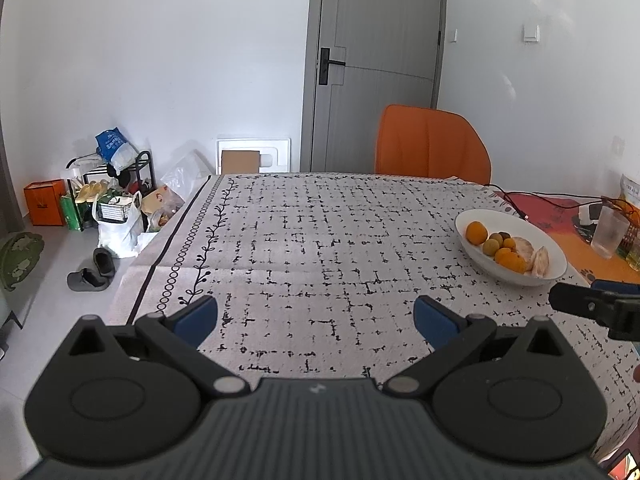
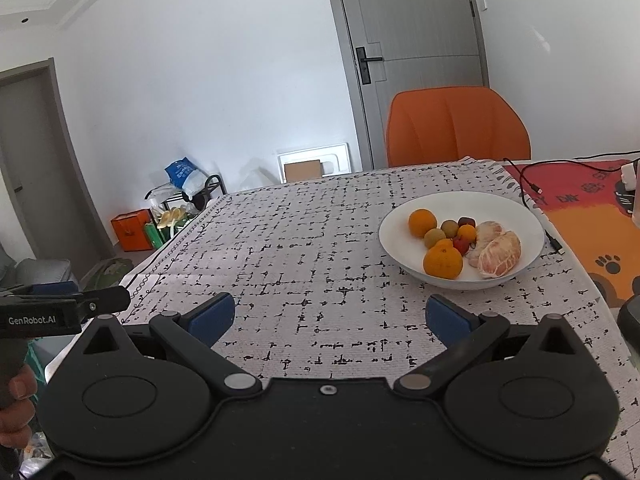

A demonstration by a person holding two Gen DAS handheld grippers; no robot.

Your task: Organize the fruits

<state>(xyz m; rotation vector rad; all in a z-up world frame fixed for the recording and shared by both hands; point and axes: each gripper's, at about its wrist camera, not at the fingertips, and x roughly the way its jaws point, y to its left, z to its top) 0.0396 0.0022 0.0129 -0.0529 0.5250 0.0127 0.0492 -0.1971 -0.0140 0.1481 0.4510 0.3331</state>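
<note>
Both grippers' jaws spread, empty; bowl (image 2: 520,208) (fruit inside) beyond, cable (image 2: 532,188) beside.

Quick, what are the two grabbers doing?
Left gripper: open, holding nothing.
Right gripper: open, holding nothing.

Bright even daylight, soft faint shadows, sharp focus, strong fisheye bending, dark corner vignetting

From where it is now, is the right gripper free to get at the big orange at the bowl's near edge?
Probably yes: the right gripper is open, and only bare tablecloth lies before the orange in the bowl.
</note>
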